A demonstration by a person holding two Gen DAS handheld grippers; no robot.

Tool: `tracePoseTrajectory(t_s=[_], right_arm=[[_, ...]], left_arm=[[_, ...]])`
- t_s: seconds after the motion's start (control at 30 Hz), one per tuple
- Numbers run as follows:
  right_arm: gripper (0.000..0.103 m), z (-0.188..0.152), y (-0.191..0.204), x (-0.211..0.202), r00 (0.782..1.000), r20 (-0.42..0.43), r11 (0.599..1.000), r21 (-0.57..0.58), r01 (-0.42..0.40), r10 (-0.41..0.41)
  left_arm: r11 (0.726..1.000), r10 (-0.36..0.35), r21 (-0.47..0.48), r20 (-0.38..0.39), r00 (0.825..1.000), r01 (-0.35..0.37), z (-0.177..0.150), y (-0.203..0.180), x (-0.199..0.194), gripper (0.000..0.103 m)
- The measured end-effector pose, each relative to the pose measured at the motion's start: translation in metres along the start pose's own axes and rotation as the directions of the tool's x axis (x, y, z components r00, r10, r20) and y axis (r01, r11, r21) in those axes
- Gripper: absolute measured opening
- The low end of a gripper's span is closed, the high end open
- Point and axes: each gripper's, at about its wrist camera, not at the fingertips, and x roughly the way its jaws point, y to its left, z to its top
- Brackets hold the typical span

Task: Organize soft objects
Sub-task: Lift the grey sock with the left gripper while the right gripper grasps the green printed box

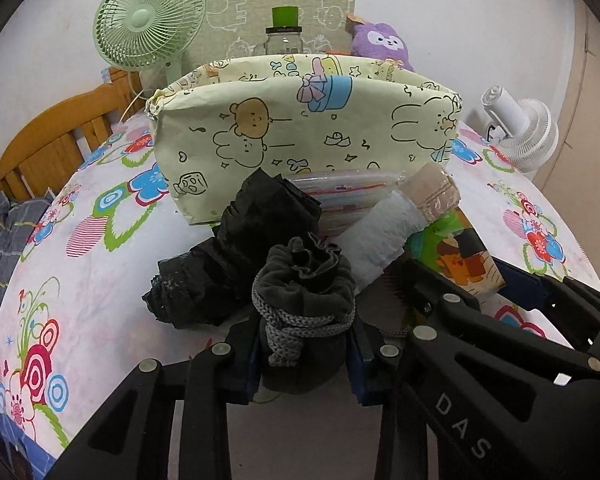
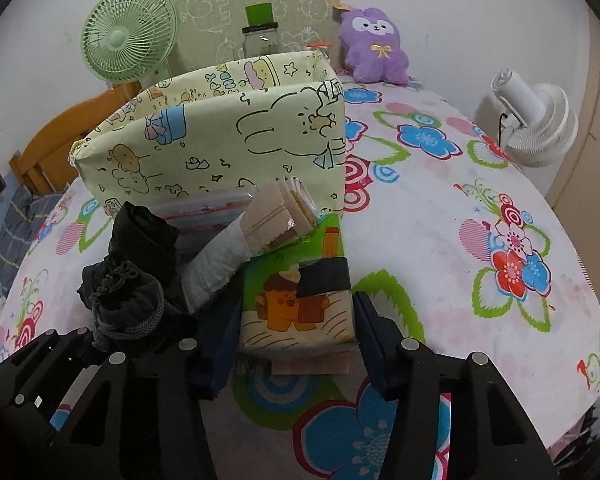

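A dark grey drawstring pouch [image 1: 306, 304], its mouth gathered and a braided grey cord wound about its neck, stands upright at the front of the pile on the flowered surface [image 1: 96, 280]. Just beside it lies a crumpled black bundle [image 1: 240, 252]. Behind them a white padded roll [image 1: 384, 236] with a tan taped end leans tilted against a clear flat packet [image 1: 340, 192]. A green cartoon-printed pack [image 2: 300, 292] lies beside the roll. Beyond stands the pale yellow fabric bin [image 1: 300, 136], open-topped, printed with bears and rabbits.

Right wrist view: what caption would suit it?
Right claw straddling a cartoon-printed packet before a fabric bin on a floral tablecloth.
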Motion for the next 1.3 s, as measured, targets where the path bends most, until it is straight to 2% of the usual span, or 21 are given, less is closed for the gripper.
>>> tracePoseTrajectory(t_s=[0.27,0.73,1.3], right_arm=[[0.055,-0.001,-0.002,-0.011,1.0,0.026,1.0,0.012,-0.002,0.002],[0.055,0.011,0.0,-0.05,0.992,0.128,1.0,0.015,-0.009,0.007],[0.055,0.034,0.007,-0.099,0.972,0.233,1.0,0.007,-0.006,0.004]], left_arm=[[1.0,-0.003,0.0,0.012,1.0,0.003,0.002,-0.003,-0.009,0.031],[1.0,-0.011,-0.002,0.103,0.995,0.012,0.017,-0.005,-0.045,0.03],[1.0,-0.013,-0.008,0.203,0.979,0.015,0.04,-0.003,-0.091,0.03]])
